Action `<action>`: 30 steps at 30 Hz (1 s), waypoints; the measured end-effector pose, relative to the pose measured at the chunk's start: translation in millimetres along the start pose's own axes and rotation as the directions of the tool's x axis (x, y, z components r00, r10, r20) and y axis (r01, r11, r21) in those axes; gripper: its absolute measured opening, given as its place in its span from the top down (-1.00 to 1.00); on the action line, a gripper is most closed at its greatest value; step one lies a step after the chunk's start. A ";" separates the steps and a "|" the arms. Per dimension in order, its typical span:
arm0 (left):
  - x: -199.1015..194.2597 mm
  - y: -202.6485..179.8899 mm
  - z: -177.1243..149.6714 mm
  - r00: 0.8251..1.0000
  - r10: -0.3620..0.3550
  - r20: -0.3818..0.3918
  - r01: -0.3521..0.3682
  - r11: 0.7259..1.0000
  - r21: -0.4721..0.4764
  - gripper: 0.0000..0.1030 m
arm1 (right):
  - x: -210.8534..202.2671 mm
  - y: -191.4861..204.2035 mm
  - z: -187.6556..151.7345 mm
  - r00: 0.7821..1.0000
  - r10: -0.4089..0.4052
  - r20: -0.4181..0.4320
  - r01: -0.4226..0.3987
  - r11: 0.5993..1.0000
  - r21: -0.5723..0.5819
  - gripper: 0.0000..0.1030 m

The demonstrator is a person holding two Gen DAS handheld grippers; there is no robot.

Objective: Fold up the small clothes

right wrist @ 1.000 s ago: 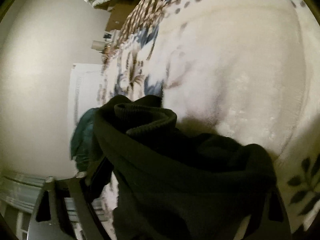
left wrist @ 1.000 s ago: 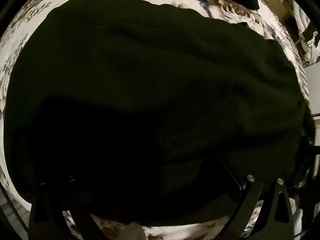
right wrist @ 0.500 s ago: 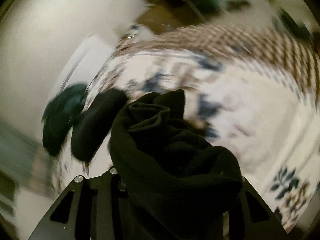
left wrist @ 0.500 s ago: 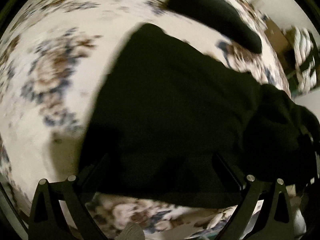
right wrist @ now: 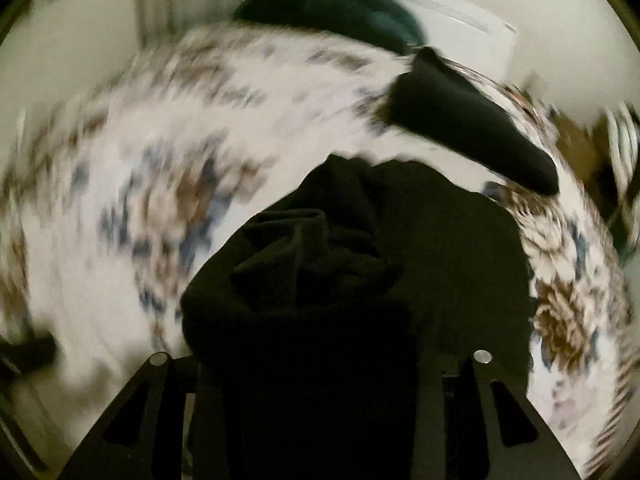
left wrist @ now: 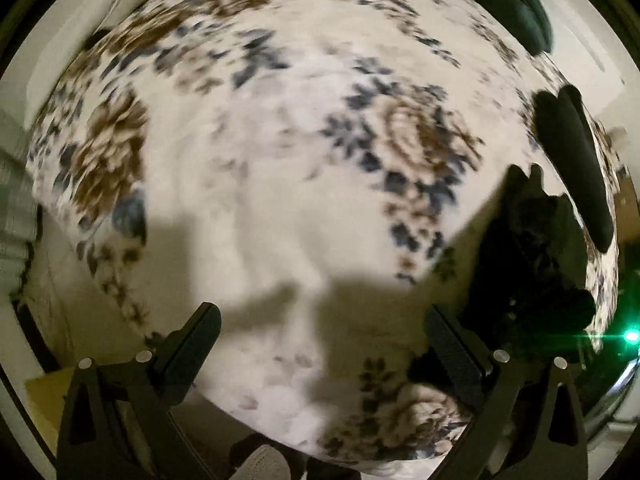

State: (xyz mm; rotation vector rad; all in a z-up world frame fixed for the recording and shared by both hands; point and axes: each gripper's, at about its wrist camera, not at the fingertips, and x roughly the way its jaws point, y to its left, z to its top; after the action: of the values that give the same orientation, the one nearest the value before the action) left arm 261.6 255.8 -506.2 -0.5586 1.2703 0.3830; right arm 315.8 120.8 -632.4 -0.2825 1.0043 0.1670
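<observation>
A black garment [right wrist: 360,280] is bunched up between the fingers of my right gripper [right wrist: 320,360], hanging over the floral blanket [right wrist: 120,160]. The jaws are opening, with the cloth still filling the gap and hiding the pads. In the left wrist view the same black bundle [left wrist: 528,260] shows at the right, beside my right finger. My left gripper [left wrist: 322,316] is open over the bare blanket [left wrist: 280,160] and holds nothing.
A folded black piece [right wrist: 468,132] lies on the blanket just beyond the held garment, also seen as a black piece [left wrist: 576,168] at the right edge. A dark green garment [right wrist: 340,4] sits at the blanket's far edge. A green light [left wrist: 631,336] glows at the right.
The black garment has left my left gripper's jaws, which now stand over bare blanket. My right gripper has rolled and carried the bunched garment toward the folded black piece.
</observation>
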 end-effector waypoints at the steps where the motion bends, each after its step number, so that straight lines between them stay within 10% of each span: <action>1: -0.8 4.7 -2.4 1.000 -0.013 0.002 0.013 1.000 -0.016 -1.00 | -5.9 0.7 2.3 0.999 0.037 -0.007 -0.037 0.999 -0.004 -0.14; 4: -6.6 7.9 -5.8 0.999 -0.052 -0.011 0.052 0.998 -0.039 -1.00 | -24.0 -22.1 15.2 0.941 0.327 -0.081 -0.321 0.944 0.077 -0.58; 7: -21.3 -10.2 -5.1 0.993 -0.122 -0.006 0.121 0.992 -0.037 -1.00 | -49.3 -73.2 23.2 0.713 0.698 -0.066 -0.653 0.696 0.299 -0.69; 9: -33.4 -29.9 -3.7 0.984 -0.178 0.006 0.179 0.984 -0.020 -1.00 | -59.6 -115.0 19.5 0.626 0.780 -0.013 -0.697 0.567 0.440 -0.81; 10: -37.8 -39.9 -4.1 0.980 -0.200 0.009 0.200 0.980 -0.010 -1.00 | -62.6 -139.3 16.2 0.624 0.782 0.007 -0.682 0.540 0.493 -0.81; 13: -42.2 -77.4 -7.8 0.966 -0.257 0.003 0.257 0.966 0.009 -1.00 | -57.8 -199.0 1.7 0.739 0.672 -0.050 -0.540 0.635 0.552 -0.81; 16: -30.1 -116.5 -8.8 0.965 -0.260 -0.010 0.261 0.965 0.033 -1.00 | -33.5 -237.8 -13.0 0.789 0.605 -0.106 -0.443 0.680 0.585 -0.81; 20: 18.7 -152.9 -12.3 0.985 -0.159 -0.071 0.163 0.985 0.059 -0.90 | 6.6 -273.6 -25.6 0.775 0.619 -0.124 -0.390 0.624 0.677 -0.81; 23: 45.4 -149.8 -22.5 0.973 -0.209 -0.100 0.209 0.978 -0.005 0.24 | 35.5 -298.1 -23.8 0.756 0.644 -0.120 -0.380 0.580 0.721 -0.81; 30: 36.5 -120.8 -59.8 0.972 -0.235 -0.015 0.232 0.968 -0.093 0.45 | 83.0 -325.0 27.2 0.725 0.675 -0.135 -0.445 0.609 0.657 -0.81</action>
State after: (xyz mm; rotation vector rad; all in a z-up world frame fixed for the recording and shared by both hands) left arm 292.0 121.7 -531.1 -0.7844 1.2000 0.2376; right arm 468.3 -179.1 -638.3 0.6368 1.4583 0.3899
